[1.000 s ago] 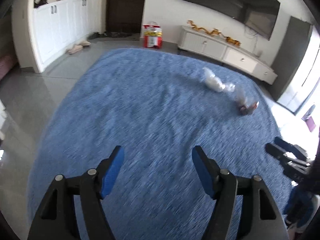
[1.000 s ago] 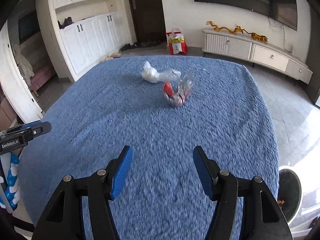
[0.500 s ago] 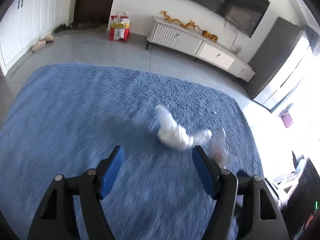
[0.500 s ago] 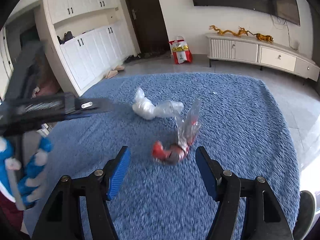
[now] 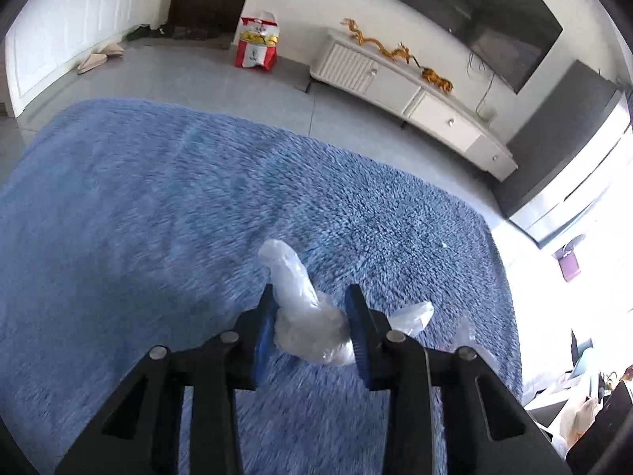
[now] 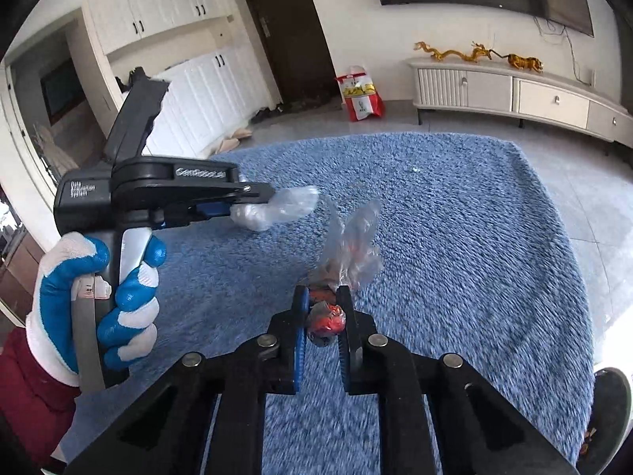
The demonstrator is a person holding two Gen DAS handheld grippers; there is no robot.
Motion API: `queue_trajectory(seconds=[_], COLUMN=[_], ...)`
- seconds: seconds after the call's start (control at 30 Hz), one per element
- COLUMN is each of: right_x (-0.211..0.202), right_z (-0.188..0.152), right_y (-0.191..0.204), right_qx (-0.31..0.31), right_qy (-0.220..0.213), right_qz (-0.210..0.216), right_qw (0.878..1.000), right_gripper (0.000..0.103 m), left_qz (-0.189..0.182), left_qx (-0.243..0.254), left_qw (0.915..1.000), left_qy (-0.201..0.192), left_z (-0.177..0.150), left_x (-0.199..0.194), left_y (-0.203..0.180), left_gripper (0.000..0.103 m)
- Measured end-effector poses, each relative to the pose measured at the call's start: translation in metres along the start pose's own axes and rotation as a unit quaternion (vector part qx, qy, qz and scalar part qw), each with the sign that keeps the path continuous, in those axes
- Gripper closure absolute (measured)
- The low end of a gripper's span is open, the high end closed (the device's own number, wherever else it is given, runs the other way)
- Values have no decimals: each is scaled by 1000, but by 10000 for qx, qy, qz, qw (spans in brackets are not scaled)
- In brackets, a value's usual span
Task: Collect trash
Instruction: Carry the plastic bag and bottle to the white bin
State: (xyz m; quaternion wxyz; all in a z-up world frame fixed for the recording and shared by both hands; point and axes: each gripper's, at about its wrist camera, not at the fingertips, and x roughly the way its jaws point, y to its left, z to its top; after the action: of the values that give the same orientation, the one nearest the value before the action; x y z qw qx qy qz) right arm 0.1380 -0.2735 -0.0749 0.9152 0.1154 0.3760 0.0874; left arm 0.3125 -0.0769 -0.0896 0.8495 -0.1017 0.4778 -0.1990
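My left gripper (image 5: 310, 301) is shut on a crumpled white plastic bag (image 5: 304, 312) over the blue rug (image 5: 158, 206). The bag's twisted end sticks out past the fingertips. In the right wrist view the left gripper (image 6: 253, 202) holds that bag (image 6: 277, 209) just above the rug (image 6: 455, 213). My right gripper (image 6: 322, 301) is shut on a clear plastic wrapper with red contents (image 6: 336, 277); its loose clear top stands above the fingers. A bit of that wrapper shows in the left wrist view (image 5: 465, 332).
A dark trash bin (image 6: 607, 407) stands off the rug's right edge. A white TV cabinet (image 6: 514, 95) lines the far wall, with a red and white bag (image 6: 360, 95) on the floor by the door. White cupboards (image 6: 205, 91) stand at left.
Both grippers moved forward and down to the trash and closed: the left one on the white bag, the right one on the red and clear wrapper.
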Motion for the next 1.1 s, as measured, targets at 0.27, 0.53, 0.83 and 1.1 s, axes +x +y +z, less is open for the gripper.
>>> queue_trajectory(seconds=[0.27,0.53,0.83,1.1], right_x=[-72,-175,-238,-230], right_z=[-16,-41,-101,-129], right_y=[7,-33,-145,-231], right_qx=[-24,155,1001,1637], right_qy=[-434,-1070,-1075,-750], right_qz=[-2,-540,-1591,-2032], right_qw=[9991,9927,9763,9624], right_gripper=[90,90,90,89], left_qz=[33,-369,-924,-1160], left_qx=[57,493,1592,2083], left_qw=[9991,9958,9829,9669], left_qy=[-422,-682,-20,906], left_z=[-16,-31,-86,-139], left_x=[-84,-142,-97,-13], left_y=[-2,-69,-221,-335], left_gripper=[71,71,71,70])
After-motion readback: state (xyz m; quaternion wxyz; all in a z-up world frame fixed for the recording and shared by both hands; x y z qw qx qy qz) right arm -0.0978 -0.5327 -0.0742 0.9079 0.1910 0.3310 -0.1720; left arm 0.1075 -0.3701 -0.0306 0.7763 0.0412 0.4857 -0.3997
